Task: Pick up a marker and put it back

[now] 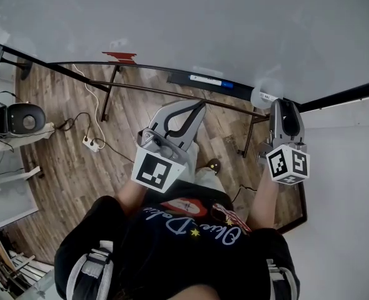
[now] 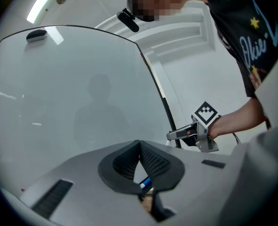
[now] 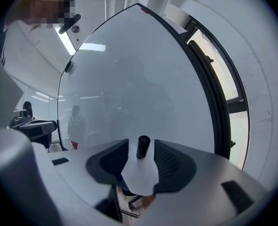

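Head view: person faces whiteboard (image 1: 172,24). Blue marker (image 1: 209,80) lies on tray (image 1: 178,78) along board's lower edge. Left gripper (image 1: 199,106) near tray, apart from blue marker. Right gripper (image 1: 283,105) further right, tips at board's edge.

Left gripper view: claw pinched tip to tip, nothing gripped. Blue marker shows through slot under the tips, beyond them.

Right gripper view: claw wide. Black-capped marker (image 3: 143,149) stands between pads, clear of both. Its support cannot be made out.
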`<state>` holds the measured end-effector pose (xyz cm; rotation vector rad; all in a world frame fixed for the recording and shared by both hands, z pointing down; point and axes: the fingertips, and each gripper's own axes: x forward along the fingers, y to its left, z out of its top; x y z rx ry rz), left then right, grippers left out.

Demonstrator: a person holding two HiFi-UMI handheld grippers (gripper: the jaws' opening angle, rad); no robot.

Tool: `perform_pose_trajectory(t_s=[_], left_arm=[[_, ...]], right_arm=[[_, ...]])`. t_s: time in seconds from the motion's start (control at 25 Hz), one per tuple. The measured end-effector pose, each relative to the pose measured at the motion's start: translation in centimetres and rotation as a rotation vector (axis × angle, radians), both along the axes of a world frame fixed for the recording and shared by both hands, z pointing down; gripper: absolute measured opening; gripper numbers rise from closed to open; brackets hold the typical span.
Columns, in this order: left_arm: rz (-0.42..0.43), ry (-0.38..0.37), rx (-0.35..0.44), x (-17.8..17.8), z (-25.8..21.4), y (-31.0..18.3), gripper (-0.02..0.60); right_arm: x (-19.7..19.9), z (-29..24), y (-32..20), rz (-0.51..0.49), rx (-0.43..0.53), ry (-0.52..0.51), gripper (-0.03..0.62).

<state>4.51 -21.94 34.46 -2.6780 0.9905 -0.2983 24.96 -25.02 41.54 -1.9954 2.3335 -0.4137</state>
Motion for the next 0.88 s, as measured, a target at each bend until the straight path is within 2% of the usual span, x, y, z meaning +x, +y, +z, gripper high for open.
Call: perform_pose_trajectory(t_s=[0.24, 0.32, 0.88], left_arm=[[-0.014, -0.003, -0.015, -0.4, 0.4, -0.6, 0.004], [-0.014, -0.001, -0.013, -0.4, 0.4, -0.7, 0.003], [-0.025, 0.033, -0.003, -0.3, -0.6, -1.3, 0.003]], right_arm=[[0.0, 0.2, -0.3, 0.012, -0.003, -0.004, 0.122], [0.1, 0.4, -0.4, 0.018, -0.007, 0.001, 0.087], [-0.9, -1.9, -1.0, -0.041, 0.014, 0.14, 0.073]])
